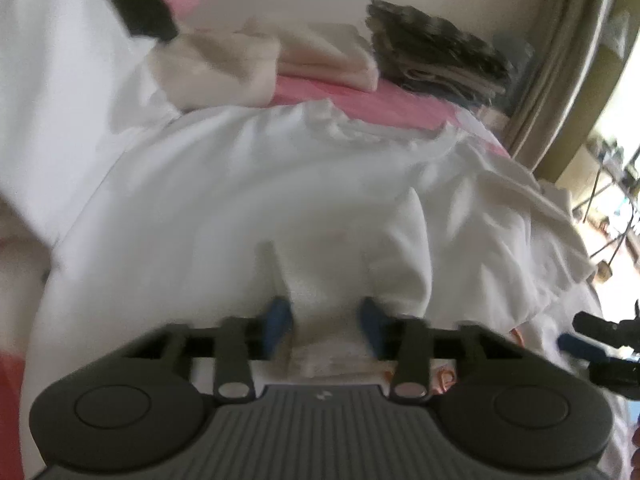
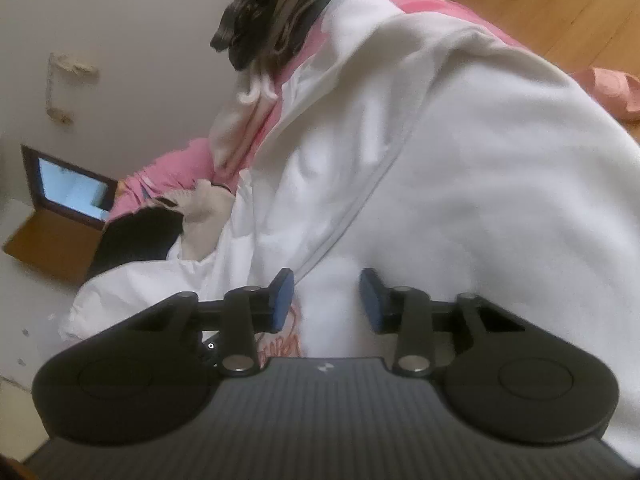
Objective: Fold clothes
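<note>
A large white garment (image 1: 280, 184) lies rumpled over a pink bed sheet (image 1: 360, 92). In the left wrist view my left gripper (image 1: 324, 320) is shut on a bunched fold of this garment, which stands up between the blue pads (image 1: 276, 324). The right wrist view shows the same white garment (image 2: 480, 200) with a grey seam running across it. There my right gripper (image 2: 327, 300) holds a narrow ridge of the cloth between its blue pads (image 2: 370, 300). An orange print shows on the cloth just below the right gripper's left pad.
A folded cream pile (image 1: 328, 56) and a dark patterned pile (image 1: 432, 48) sit at the back of the bed by the wall. A black garment (image 2: 140, 236) lies to one side. Wooden floor (image 2: 540, 8) and a pink slipper (image 2: 612, 88) lie beyond the bed's edge.
</note>
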{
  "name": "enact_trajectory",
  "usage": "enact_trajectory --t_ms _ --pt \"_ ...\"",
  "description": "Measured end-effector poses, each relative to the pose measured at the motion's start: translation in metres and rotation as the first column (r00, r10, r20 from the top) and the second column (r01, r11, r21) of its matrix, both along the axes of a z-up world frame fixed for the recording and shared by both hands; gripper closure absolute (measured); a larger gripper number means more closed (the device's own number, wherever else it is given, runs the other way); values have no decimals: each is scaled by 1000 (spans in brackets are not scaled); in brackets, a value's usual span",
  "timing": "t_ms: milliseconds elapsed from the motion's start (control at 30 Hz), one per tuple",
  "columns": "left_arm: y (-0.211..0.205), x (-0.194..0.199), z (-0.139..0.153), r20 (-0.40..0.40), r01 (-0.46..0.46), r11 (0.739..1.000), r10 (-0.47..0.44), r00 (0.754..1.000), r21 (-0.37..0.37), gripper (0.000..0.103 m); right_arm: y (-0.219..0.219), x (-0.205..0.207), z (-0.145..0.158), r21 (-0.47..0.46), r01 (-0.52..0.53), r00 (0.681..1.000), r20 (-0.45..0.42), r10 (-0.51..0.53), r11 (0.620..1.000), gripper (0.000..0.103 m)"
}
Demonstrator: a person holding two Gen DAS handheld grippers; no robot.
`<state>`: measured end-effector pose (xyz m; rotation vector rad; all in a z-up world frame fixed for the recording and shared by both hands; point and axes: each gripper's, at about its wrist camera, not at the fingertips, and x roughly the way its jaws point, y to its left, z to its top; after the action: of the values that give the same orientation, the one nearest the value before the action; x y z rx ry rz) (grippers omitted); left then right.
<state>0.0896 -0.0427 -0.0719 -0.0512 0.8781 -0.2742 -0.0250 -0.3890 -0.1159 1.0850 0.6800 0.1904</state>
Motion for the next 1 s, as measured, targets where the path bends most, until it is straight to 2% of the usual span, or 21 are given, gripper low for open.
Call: enact_trajectory --t_ms 67,133,200,367,500,700,767,833,900,933,1000 --pt "-2 -1 8 22 -11 1000 11 1000 25 96 -8 -3 -9 41 16 1000 18 -17 999 83" --pt "2 -3 21 72 -43 999 43 996 5 97 -11 -1 -17 69 23 999 24 -25 997 87" --pt "8 -5 35 119 -77 997 78 990 -17 97 -13 2 -17 62 16 1000 21 -17 998 87" --pt "28 -3 61 191 -175 981 189 963 -86 98 -14 8 4 -100 -6 999 40 10 995 82" --pt "40 -2 69 217 -223 969 241 946 -105 98 -21 6 6 -153 17 1000 29 -13 988 82" --pt "40 1 54 228 -239 971 234 945 -6 97 -24 4 -1 -181 28 999 27 -23 983 84" --pt "37 3 40 196 -219 974 203 959 65 97 -21 6 0 -218 20 999 34 -13 976 84" --pt "32 10 23 103 -169 975 155 983 142 95 -17 6 2 -253 11 999 37 -1 967 84" --pt "34 8 19 71 -159 974 149 986 163 83 -15 7 6 -283 7 999 39 4 959 84" --pt "35 7 19 61 -155 973 147 987 170 81 -15 7 9 -296 9 999 41 3 955 83" --pt "33 2 30 95 -132 970 115 989 203 60 -16 7 18 -324 25 998 64 -5 946 82"
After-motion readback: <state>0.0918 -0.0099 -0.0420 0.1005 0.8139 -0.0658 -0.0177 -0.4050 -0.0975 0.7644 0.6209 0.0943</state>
